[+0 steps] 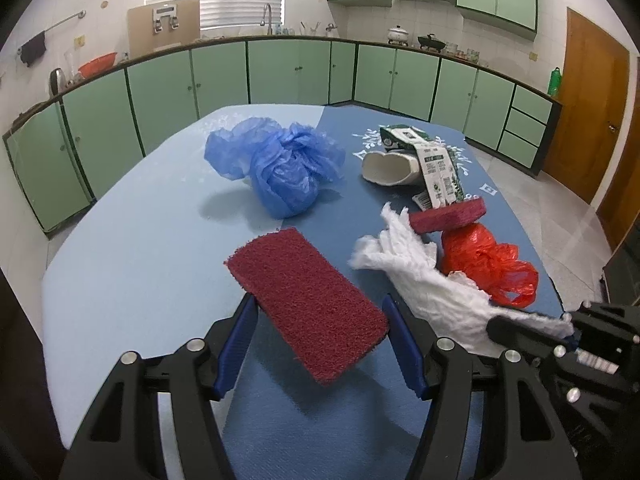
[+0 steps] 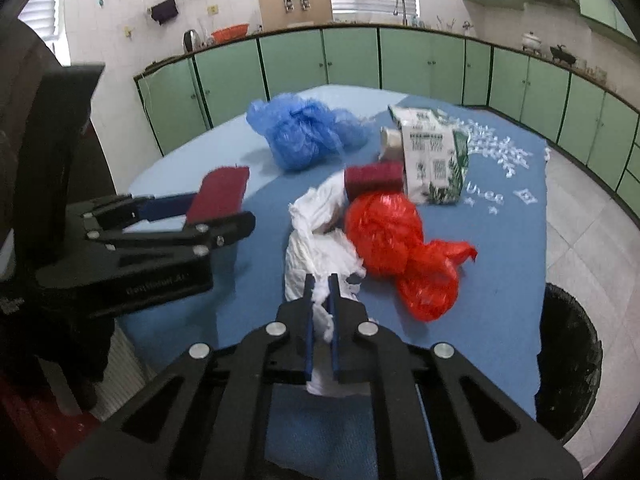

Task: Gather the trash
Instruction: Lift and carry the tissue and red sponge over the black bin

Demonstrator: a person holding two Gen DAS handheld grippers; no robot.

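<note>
My left gripper (image 1: 320,312) is shut on a dark red scouring pad (image 1: 308,304) and holds it above the blue table (image 1: 140,264); the pad also shows in the right wrist view (image 2: 220,194). My right gripper (image 2: 322,280) is shut on a crumpled white paper towel (image 2: 316,240), which trails across the table in the left wrist view (image 1: 424,276). A red plastic bag (image 2: 396,244), a second red pad (image 2: 374,176), a green-white carton (image 2: 434,160), a white cup (image 1: 390,168) and a blue plastic bag (image 2: 304,130) lie on the table.
A black trash bin (image 2: 568,364) stands on the floor at the table's right edge. Green cabinets (image 1: 280,72) run along the walls behind. A wooden door (image 1: 588,100) is at the right.
</note>
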